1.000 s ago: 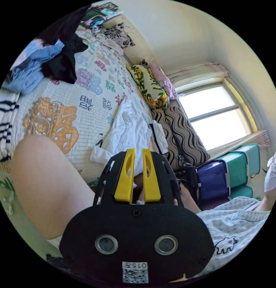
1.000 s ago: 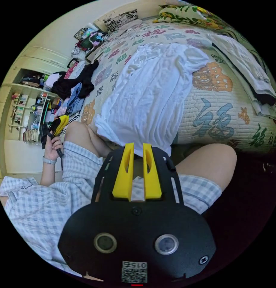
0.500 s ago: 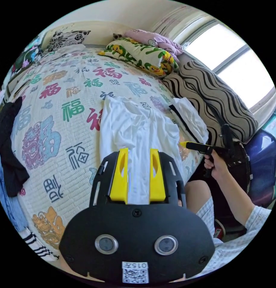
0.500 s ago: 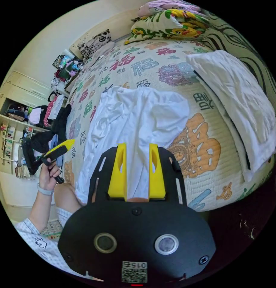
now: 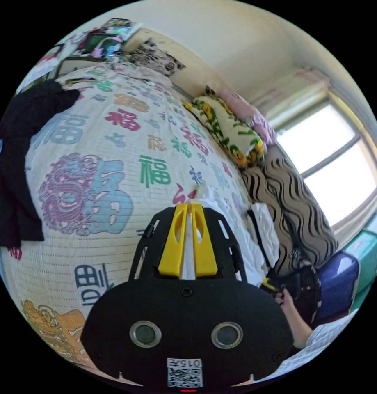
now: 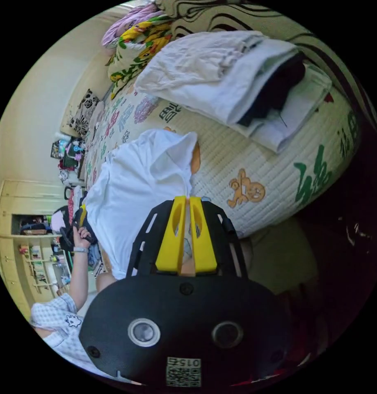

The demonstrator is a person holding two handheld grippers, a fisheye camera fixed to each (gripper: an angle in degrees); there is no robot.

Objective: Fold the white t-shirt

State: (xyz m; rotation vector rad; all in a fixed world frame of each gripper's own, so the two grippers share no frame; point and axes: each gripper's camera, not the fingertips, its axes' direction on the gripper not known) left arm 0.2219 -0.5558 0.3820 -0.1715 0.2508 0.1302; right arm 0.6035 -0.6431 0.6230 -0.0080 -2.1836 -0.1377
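Sunlit window (image 5: pixel 338 164), patterned bed (image 5: pixel 94 176)

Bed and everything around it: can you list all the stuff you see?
white t-shirt: one, white, spread on the bed near its edge
bedspread: one, cream with coloured characters, covering the bed
folded clothes: one pile, white and black, on the bed beside the t-shirt
pillows: several, yellow-green, pink and striped, along the window side
black garment: one, black, on the bed's far side
window: one, bright
left tool: yellow jaws shut on t-shirt cloth
right tool: yellow jaws shut on the t-shirt's edge
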